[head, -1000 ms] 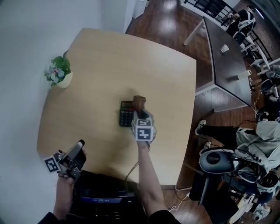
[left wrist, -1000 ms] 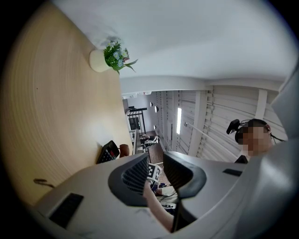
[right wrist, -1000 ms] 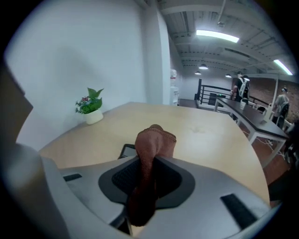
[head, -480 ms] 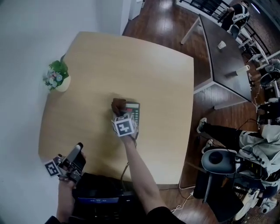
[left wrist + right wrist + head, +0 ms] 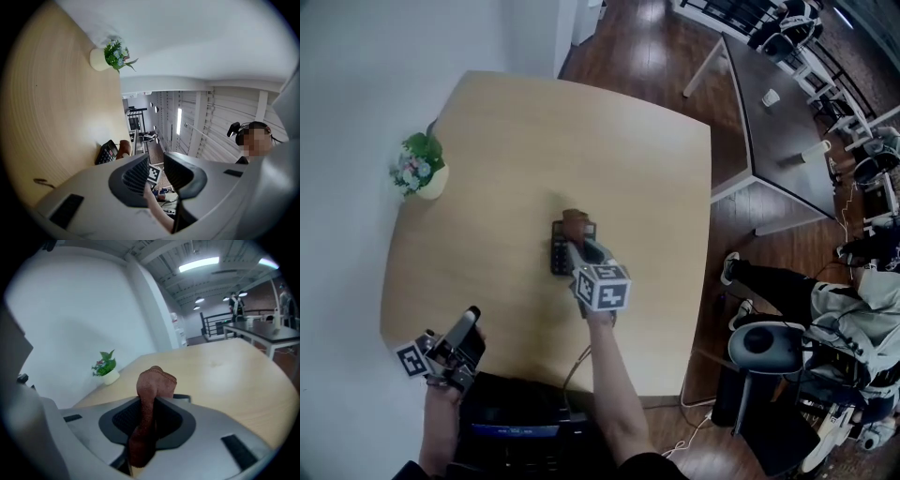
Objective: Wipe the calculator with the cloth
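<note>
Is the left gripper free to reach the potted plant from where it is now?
Probably yes: the left gripper is empty with its fingers apart, and only bare table lies between it and the potted plant.

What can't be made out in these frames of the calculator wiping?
- Calculator keys and display: too small in the head view, partly covered by the cloth and right gripper.
- Whether the cloth touches the calculator: the contact spot is hidden under the cloth in both the head view and right gripper view.
- Left gripper jaws: tiny in the head view; the left gripper view shows them apart and empty.
</note>
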`<state>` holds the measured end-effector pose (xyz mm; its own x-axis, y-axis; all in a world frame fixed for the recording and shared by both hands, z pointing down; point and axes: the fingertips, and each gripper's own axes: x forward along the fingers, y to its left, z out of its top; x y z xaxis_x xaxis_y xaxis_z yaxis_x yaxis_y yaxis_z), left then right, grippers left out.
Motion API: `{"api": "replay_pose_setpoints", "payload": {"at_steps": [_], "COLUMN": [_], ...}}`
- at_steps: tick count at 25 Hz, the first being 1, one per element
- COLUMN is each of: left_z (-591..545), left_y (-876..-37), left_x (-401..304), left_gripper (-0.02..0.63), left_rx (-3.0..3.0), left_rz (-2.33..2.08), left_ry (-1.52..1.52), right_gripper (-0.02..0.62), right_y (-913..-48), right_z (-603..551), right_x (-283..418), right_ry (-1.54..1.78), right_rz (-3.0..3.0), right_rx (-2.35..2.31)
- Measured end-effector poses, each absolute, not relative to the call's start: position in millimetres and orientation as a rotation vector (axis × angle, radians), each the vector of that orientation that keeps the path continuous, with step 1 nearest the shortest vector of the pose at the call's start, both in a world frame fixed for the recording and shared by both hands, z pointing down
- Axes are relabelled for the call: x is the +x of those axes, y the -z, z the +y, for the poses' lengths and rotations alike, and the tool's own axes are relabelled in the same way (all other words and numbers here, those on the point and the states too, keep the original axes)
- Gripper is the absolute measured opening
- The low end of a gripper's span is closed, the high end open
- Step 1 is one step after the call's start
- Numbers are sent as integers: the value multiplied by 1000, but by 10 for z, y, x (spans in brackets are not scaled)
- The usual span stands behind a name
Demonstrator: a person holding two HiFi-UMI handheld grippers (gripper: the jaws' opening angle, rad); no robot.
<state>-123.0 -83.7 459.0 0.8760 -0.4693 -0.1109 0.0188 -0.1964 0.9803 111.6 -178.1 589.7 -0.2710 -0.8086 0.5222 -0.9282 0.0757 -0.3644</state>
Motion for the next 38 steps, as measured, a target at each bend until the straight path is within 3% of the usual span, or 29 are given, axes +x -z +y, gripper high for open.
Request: {"api": "replay_pose_setpoints", "payload": {"at_steps": [3,6,19,28,38], "left_z": [-819,-828,-867,-898,-914], "left_y": [-4592,-4615,-4608,-4584,-4593], "left_x": [-1223,-1260,-1317,-1347,-1436], "left_gripper": [95,95,95,95,95], "left_rx": [1717,1717,1715,1715,1715], "left_rz": [-344,-351,-373,-374,-399], "left_ry": [458,465,482,502,522], "right_gripper": [81,81,81,81,81], "right_y": [-5969,-6245,-6447,-6097,-6474], "right_z": [-1660,-1631,-1794,-1933,-2048], "right_x": [1686,1828,738,1634,495], "right_ry": [-922,-947,-1017,-929,-954], "right_rz": [-1993,-1900,-2068,-1913,-2032], "right_rx": [1925,1898,1473,1939,1471]}}
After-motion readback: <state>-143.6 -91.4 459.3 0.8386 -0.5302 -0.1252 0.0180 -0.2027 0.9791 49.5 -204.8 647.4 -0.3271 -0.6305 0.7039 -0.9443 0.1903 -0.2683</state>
